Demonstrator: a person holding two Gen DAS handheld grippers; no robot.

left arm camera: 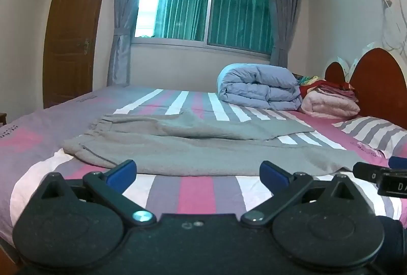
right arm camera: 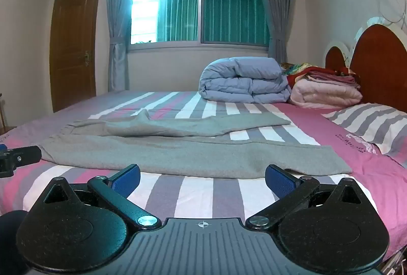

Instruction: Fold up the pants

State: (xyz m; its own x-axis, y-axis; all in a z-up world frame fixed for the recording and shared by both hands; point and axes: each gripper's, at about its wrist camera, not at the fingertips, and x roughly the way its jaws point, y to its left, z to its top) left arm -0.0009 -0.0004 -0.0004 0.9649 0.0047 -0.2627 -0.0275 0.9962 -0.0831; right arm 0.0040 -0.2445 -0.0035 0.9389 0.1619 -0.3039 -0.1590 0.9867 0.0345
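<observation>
Grey pants (left arm camera: 193,148) lie spread on the striped bed sheet (left arm camera: 195,191), waistband to the left, both legs running to the right, the far leg rumpled. They also show in the right wrist view (right arm camera: 193,150). My left gripper (left arm camera: 198,173) is open and empty, low over the sheet just short of the pants' near edge. My right gripper (right arm camera: 202,179) is open and empty, just short of the near leg's hem end. The right gripper's tip shows at the right edge of the left wrist view (left arm camera: 381,177); the left gripper's tip shows at the left edge of the right wrist view (right arm camera: 17,156).
A folded blue duvet (left arm camera: 259,89) and a pink blanket pile (left arm camera: 330,102) lie at the bed's far right by the red headboard (left arm camera: 376,87). A striped pillow (left arm camera: 376,135) lies at the right. A wooden door (left arm camera: 71,41) and curtained window (left arm camera: 203,10) stand behind.
</observation>
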